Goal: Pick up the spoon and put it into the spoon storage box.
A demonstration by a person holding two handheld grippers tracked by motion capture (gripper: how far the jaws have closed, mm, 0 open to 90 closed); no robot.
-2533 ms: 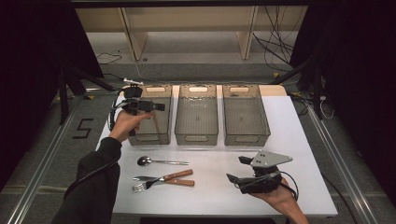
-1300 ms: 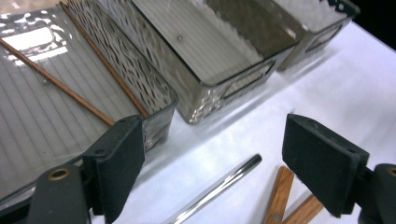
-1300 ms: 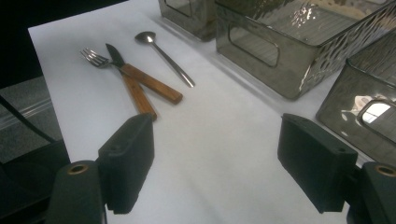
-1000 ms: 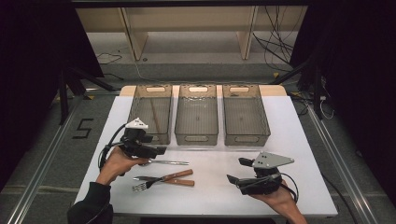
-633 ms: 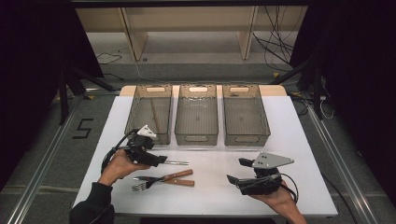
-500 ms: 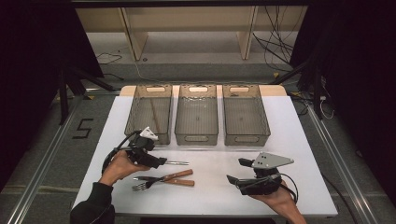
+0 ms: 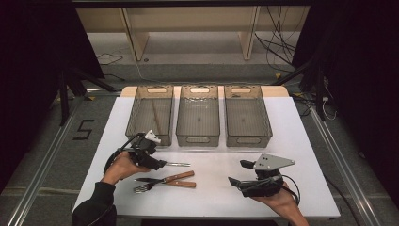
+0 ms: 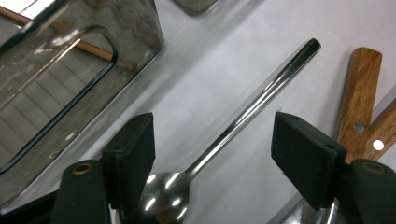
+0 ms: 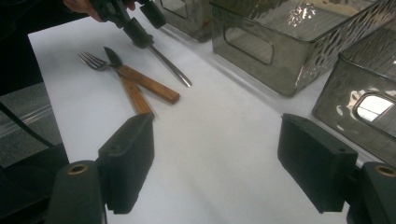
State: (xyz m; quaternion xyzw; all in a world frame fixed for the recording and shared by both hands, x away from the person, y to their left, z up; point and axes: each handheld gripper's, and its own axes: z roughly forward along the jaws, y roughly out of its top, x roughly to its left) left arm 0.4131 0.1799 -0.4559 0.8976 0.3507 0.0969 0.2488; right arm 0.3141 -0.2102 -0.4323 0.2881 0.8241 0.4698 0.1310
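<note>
My right gripper (image 7: 241,175) sits parked at the near right of the white table (image 7: 306,155), jaws wide, nothing between them, just bare tabletop ahead. It's kept clear so the left side has room to work.

My left gripper (image 8: 212,154) is down over the spoon (image 8: 233,126), jaws straddling the neck right above the bowl. They have just been closing in, but there's a clear gap on both sides: pads not on the metal yet, so no grip. Straddling across the handle makes sense; the jaws then pinch the thin stem, not the round bowl.

The spoon lies flat on the table at the near left, handle pointing away from the gripper toward the table's middle. Just beside it, on the near side, a fork (image 7: 143,188) and a knife (image 7: 160,179) with wooden handles lie crossed, touching each other, close to my right jaw, so collision risk on closing.

Beyond: three clear plastic bins (image 7: 198,115) in a row. The left bin (image 7: 149,114) holds a thin wooden stick, probably a chopstick; likely one utensil type per bin.
</note>
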